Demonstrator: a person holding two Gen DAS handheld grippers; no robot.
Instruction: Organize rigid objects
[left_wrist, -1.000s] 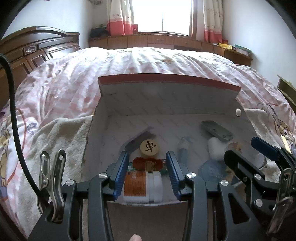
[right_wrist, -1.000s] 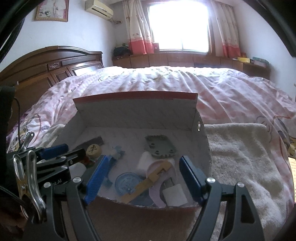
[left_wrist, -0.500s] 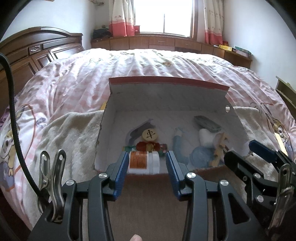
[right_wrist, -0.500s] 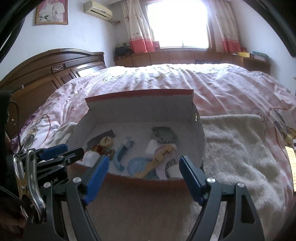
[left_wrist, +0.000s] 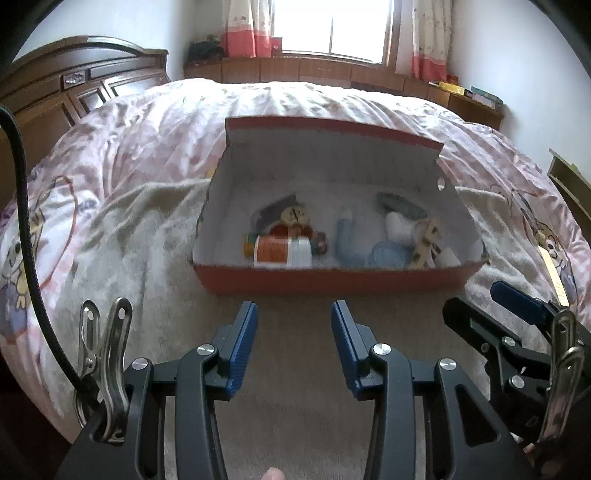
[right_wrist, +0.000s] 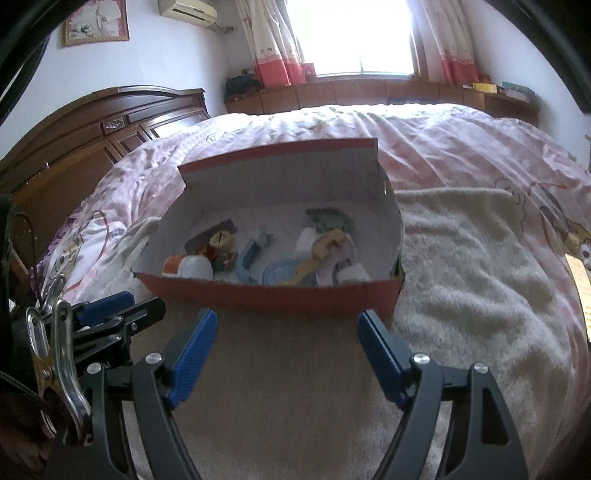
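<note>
Seen from the left wrist, the left gripper (left_wrist: 294, 323) has its jaws parted with nothing between them, short of a red box (left_wrist: 332, 282) that rests on a towel (left_wrist: 140, 236) on the bed, and inside the box lie a white bottle (left_wrist: 282, 252) with an orange label, a round wooden piece (left_wrist: 294, 216) and a blue strap (left_wrist: 347, 242). Seen from the right wrist, the right gripper (right_wrist: 287, 326) is spread wide and empty just in front of the box (right_wrist: 269, 297), where the bottle (right_wrist: 188, 266), the strap (right_wrist: 247, 260) and a wooden stick (right_wrist: 317, 254) lie, while the left gripper (right_wrist: 122, 314) pokes in at the left edge.
</note>
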